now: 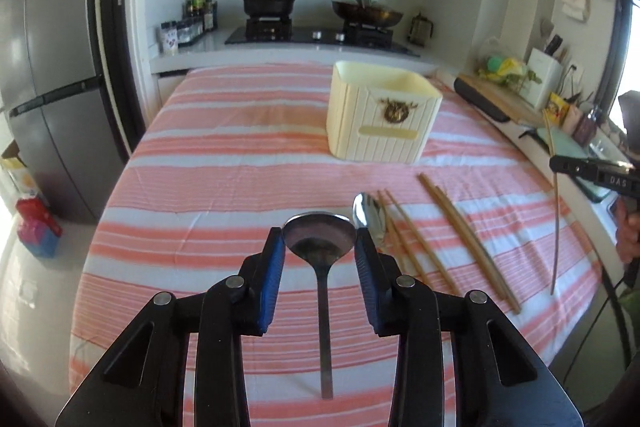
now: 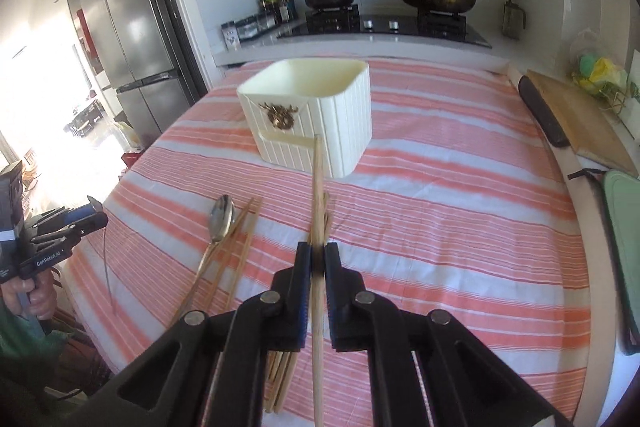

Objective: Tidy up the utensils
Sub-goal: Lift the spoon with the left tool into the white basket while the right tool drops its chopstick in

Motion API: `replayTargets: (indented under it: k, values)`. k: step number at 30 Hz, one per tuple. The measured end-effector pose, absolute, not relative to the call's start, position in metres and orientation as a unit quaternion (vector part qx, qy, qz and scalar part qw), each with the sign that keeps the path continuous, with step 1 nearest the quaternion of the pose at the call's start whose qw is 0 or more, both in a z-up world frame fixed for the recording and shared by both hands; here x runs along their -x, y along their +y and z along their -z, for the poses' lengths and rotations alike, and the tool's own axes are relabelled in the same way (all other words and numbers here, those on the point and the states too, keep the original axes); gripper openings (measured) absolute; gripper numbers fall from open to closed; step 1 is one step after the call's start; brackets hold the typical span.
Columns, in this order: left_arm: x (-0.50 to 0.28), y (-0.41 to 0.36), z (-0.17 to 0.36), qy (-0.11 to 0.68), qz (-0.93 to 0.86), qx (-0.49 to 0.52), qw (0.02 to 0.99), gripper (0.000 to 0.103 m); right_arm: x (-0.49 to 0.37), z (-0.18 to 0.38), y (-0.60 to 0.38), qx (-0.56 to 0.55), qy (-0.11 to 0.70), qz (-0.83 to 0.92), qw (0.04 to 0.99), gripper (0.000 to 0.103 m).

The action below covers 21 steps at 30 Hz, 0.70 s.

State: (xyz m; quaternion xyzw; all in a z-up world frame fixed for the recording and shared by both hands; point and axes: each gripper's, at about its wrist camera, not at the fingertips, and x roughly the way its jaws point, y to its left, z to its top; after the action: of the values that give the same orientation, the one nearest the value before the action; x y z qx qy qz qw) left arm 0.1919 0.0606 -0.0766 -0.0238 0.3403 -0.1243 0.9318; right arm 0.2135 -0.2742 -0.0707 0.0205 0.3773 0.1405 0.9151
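Observation:
My left gripper (image 1: pixel 320 247) holds a metal spoon (image 1: pixel 320 239) by its bowl, which sits between the blue pads, handle pointing back toward the camera, above the striped cloth. It also shows at the left in the right wrist view (image 2: pixel 86 217). My right gripper (image 2: pixel 318 255) is shut on a pair of wooden chopsticks (image 2: pixel 317 187), lifted and pointing toward the cream holder box (image 2: pixel 316 115), which also shows in the left wrist view (image 1: pixel 380 115). A second spoon (image 1: pixel 368 215) and more chopsticks (image 1: pixel 464 239) lie on the cloth.
The table has a pink-and-white striped cloth (image 1: pixel 224 163). A wooden cutting board (image 2: pixel 580 123) and a green board (image 2: pixel 624 239) lie along the right counter. A stove with pots (image 2: pixel 384 3) is behind the table, and a fridge (image 1: pixel 52 87) stands at left.

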Motion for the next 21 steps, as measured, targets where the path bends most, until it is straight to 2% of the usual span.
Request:
replayTargets:
  k: [4, 10, 17, 21]
  values:
    - [-0.192, 0.066, 0.043, 0.309, 0.141, 0.045, 0.940, 0.035, -0.203, 0.045, -0.274, -0.027, 0.338, -0.143, 0.930, 0.007]
    - [-0.236, 0.065, -0.007, 0.283, 0.168, 0.057, 0.943, 0.035, -0.227, 0.010, -0.270, -0.040, 0.294, -0.149, 0.943, 0.007]
    - [-0.328, 0.046, -0.075, 0.254, 0.186, 0.062, 0.947, 0.035, -0.322, -0.044, -0.257, -0.065, 0.220, -0.161, 0.960, 0.007]
    - [-0.382, 0.028, -0.090, 0.240, 0.177, 0.077, 0.951, 0.035, -0.380, -0.059, -0.252, -0.094, 0.170, -0.163, 0.967, 0.007]
